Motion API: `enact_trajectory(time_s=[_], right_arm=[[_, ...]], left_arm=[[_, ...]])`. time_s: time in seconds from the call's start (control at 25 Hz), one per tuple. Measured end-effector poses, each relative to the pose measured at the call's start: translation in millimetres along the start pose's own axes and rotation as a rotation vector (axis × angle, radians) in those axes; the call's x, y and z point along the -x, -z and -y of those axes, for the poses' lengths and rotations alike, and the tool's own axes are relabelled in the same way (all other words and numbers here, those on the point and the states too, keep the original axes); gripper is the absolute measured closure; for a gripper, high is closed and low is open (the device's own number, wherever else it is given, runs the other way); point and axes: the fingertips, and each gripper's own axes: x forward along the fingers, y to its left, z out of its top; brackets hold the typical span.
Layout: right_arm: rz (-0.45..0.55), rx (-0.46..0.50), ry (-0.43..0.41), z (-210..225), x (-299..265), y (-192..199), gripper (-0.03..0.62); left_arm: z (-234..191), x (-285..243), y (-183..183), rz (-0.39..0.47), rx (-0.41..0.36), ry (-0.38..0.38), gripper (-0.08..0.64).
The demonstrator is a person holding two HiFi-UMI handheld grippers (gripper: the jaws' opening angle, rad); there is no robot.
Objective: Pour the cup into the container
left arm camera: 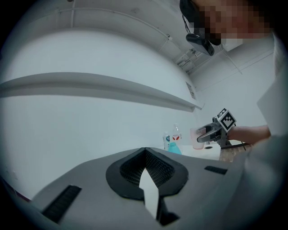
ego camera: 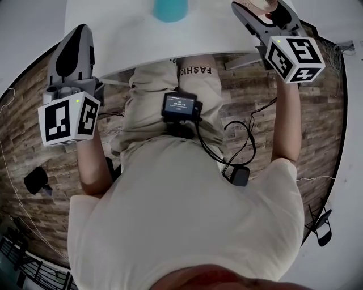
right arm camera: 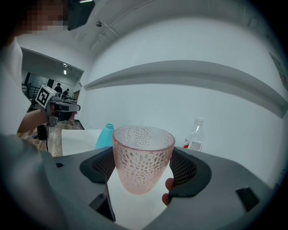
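Note:
A pink dimpled translucent cup stands upright between the dark pads, with my right gripper shut on it. No contents show through its wall. In the head view the cup and right gripper sit at the top right, over the white table. The teal container stands at the table's far middle; it also shows as the teal container left of the cup. My left gripper hovers at the table's left front edge, shut and empty, its pads meeting.
A clear plastic bottle with a red label stands behind the cup. From the left gripper view the bottle and a smaller one stand by the teal container. Below me lies wood flooring with cables.

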Motion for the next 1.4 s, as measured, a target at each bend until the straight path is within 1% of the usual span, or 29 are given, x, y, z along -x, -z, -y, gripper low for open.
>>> enact_trajectory(time_s=[0.12,0.36,0.64,0.84,1.24,1.4], right_arm=[[0.006,0.010,-0.001,-2,1,-6,0.222],[0.015,0.016,0.000,-3,1,-11,0.222],[0.009,0.001,0.010,2,2,-2,0.222],[-0.009,-0.017,0.000,0,1,10,0.222],[0.010,-0.009,0.006,3,0,5,0.222],[-0.002,-0.021,0.001,0,-1,12,0.222]], left_arm=[[-1,0,-9,0.017,-0.011,0.004,0.548],[-1,-3,-12,0.020,-0.015,0.012,0.548],[4,-8,-7,0.011,-0.016,0.022,0.548],[5,-8,4,-0.018,-0.008,0.018,0.548],[6,-8,1,-0.009,-0.017,0.016,0.548],[6,-8,6,-0.020,-0.012,0.016,0.548]])
